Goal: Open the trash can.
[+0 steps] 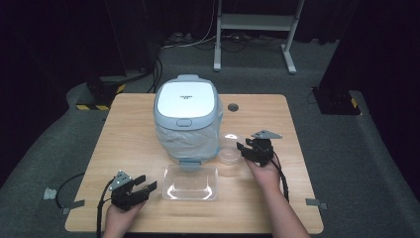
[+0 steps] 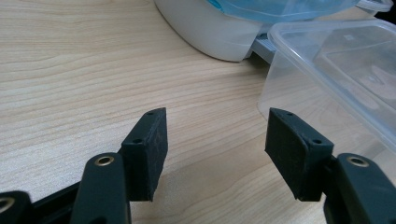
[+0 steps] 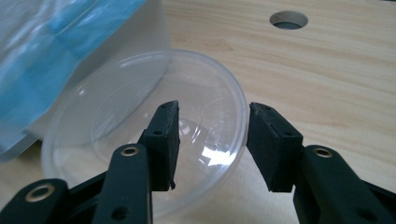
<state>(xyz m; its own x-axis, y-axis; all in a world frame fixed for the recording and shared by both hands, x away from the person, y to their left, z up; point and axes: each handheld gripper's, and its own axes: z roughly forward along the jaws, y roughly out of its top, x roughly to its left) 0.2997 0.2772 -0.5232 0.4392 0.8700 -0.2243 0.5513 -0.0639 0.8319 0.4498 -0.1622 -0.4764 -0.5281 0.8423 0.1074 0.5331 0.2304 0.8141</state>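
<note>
1. On tabletop (image 1: 124, 124), right of bin (image 1: 187, 121): clear round bowl (image 3: 140, 140), thin, light, slippery, easily crushed.
2. Right claw (image 3: 212, 135) part-open, straddling right rim, pads clear.
3. Pinch rim gently.
4. Left claw (image 2: 217, 154) open, empty.

- The wooden table (image 1: 129, 134) stood in the middle of the frame, with a round hole (image 1: 233, 107) near its upper edge.
- A grey carpet floor (image 1: 346, 148) lay around it.
- At the upper centre stood a white metal frame (image 1: 257, 22) on two feet, with cables (image 1: 198, 42) on the floor beside it.
- Dark curtains (image 1: 59, 34) closed the upper left and upper right.
- A black base with yellow-black stripes (image 1: 99, 94) stood at the left.
</note>
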